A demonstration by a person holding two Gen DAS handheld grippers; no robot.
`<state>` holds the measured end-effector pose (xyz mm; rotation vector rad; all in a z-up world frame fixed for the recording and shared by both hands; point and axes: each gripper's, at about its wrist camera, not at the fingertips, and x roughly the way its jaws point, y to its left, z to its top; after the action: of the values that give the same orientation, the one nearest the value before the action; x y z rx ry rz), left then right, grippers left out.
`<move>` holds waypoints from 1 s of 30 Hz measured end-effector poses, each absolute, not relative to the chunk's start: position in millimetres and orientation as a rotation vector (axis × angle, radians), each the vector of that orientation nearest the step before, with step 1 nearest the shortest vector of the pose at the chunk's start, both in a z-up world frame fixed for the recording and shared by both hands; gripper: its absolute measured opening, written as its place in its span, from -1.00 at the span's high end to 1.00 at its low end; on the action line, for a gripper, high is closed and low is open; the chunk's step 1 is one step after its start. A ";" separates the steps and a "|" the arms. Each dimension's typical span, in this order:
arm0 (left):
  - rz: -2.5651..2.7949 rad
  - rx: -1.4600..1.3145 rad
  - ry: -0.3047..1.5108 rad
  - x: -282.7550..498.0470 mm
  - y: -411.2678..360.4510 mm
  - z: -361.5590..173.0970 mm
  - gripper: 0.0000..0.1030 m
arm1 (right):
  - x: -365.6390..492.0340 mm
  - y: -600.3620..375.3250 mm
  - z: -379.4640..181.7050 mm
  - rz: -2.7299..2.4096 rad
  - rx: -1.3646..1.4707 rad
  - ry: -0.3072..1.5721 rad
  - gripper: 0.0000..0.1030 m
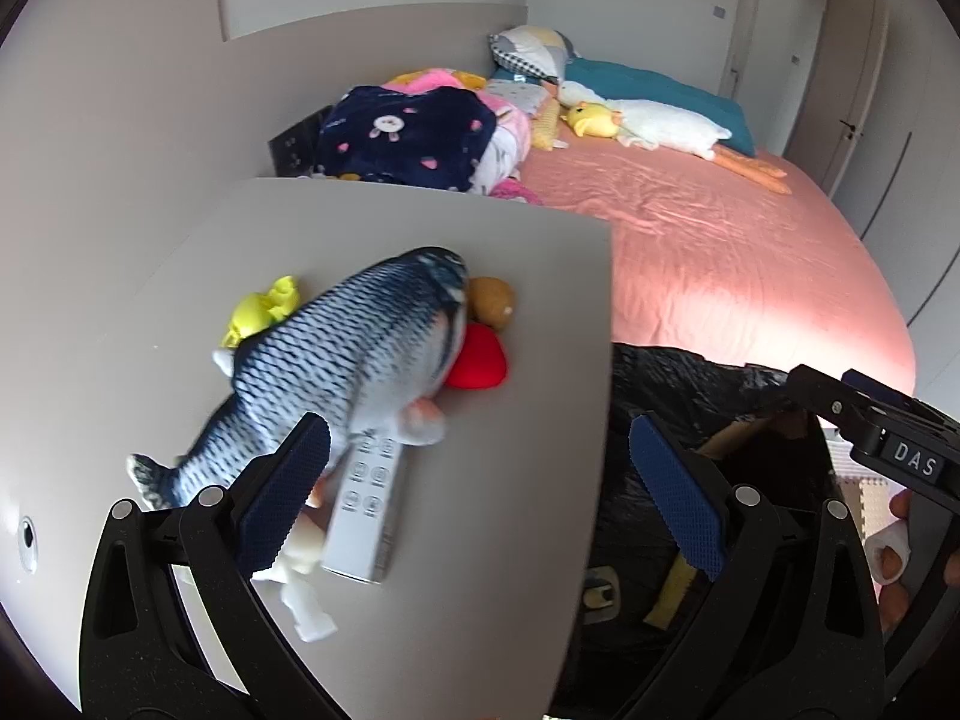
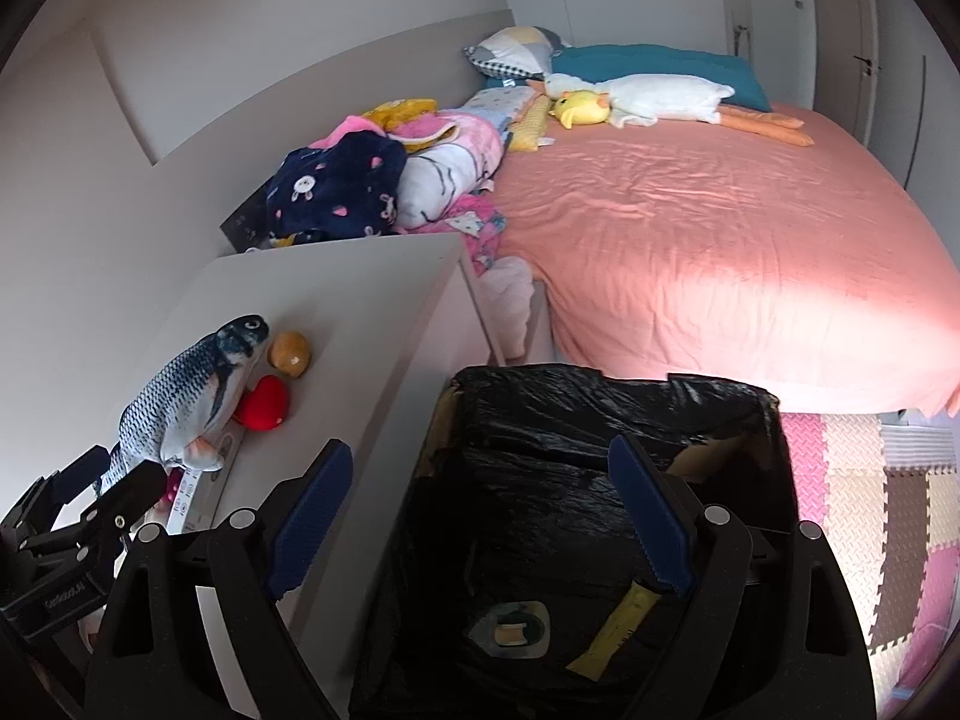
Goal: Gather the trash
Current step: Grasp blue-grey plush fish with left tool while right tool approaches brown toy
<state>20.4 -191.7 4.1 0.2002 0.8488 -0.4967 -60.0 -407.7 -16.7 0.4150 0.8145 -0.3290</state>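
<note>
Left claw [image 1: 480, 492] wide, nothing between the blue pads, poised over the near end of the grey worktop [image 1: 516, 312]; right claw [image 2: 480, 510] equally wide and empty, hanging above the black-lined bin [image 2: 600, 408] beside the worktop. Just ahead of the left claw: white remote [image 1: 366, 510], plush fish [image 1: 360, 348] lying across it, crumpled yellow scrap [image 1: 264, 309] behind the fish, red plush heart [image 1: 480, 360] and brown ball [image 1: 493, 300] at its head. In the bin bottom already: yellow wrapper [image 2: 618, 624] and a small packet [image 2: 510, 630]. Step judged: seeking the next piece of trash. Yellow scrap the likeliest candidate; next move calls for reaching past the fish without snagging it, closing on the scrap alone. Pink bed [image 2: 720, 252] beyond
</note>
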 end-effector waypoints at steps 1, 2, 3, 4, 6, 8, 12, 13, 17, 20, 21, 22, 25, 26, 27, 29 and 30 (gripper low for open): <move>-0.486 0.200 0.847 24.4 -189.8 4.6 -0.88 | -57.5 -405.9 -17.7 -0.321 0.414 0.818 -0.69; -0.479 0.200 0.847 28.2 -187.7 4.6 -0.88 | -53.8 -403.8 -18.6 -0.313 0.411 0.821 -0.69; -0.472 0.200 0.846 32.6 -185.7 4.2 -0.88 | -49.1 -400.8 -19.6 -0.304 0.407 0.824 -0.69; -0.463 0.203 0.846 37.1 -183.8 3.3 -0.88 | -46.4 -399.3 -20.5 -0.297 0.404 0.828 -0.69; -0.447 0.211 0.844 45.0 -180.3 0.9 -0.88 | -38.7 -394.6 -22.9 -0.283 0.395 0.837 -0.69; -0.432 0.217 0.843 54.6 -178.6 -1.8 -0.88 | -32.6 -391.4 -25.0 -0.272 0.390 0.846 -0.69; -0.406 0.242 0.847 71.9 -176.7 -9.5 -0.88 | -18.2 -384.8 -30.1 -0.256 0.384 0.867 -0.69; -0.402 0.249 0.849 75.0 -176.4 -11.4 -0.88 | -14.3 -383.1 -31.6 -0.253 0.382 0.872 -0.69; -0.382 0.280 0.866 91.7 -175.2 -21.6 -0.88 | -0.3 -378.0 -36.0 -0.239 0.379 0.888 -0.69; -0.374 0.293 0.880 101.6 -174.3 -29.1 -0.88 | 10.4 -374.0 -39.2 -0.224 0.375 0.898 -0.69; -0.378 0.295 0.887 103.9 -173.6 -31.4 -0.88 | 13.3 -372.3 -40.0 -0.218 0.373 0.901 -0.69; -0.375 0.297 0.892 105.7 -173.2 -33.3 -0.88 | 17.1 -371.2 -40.1 -0.213 0.370 0.903 -0.69; -0.380 0.293 0.914 111.5 -171.7 -38.4 -0.72 | 27.7 -366.7 -41.7 -0.196 0.360 0.909 -0.69; -0.379 0.285 0.922 114.0 -170.5 -40.1 -0.64 | 31.3 -365.2 -42.5 -0.189 0.357 0.912 -0.69; -0.381 0.273 0.930 115.5 -169.3 -41.5 -0.60 | 33.7 -364.2 -42.9 -0.184 0.354 0.913 -0.69; -0.382 0.247 0.944 120.0 -166.2 -42.9 -0.51 | 40.8 -361.2 -44.3 -0.172 0.349 0.916 -0.69; -0.381 0.236 0.946 121.2 -164.8 -43.0 -0.48 | 42.9 -360.2 -45.3 -0.167 0.350 0.917 -0.69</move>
<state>121.2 -164.8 -43.0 0.2357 0.9464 -0.3810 42.9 -360.2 -45.3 0.3496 0.9170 -0.1672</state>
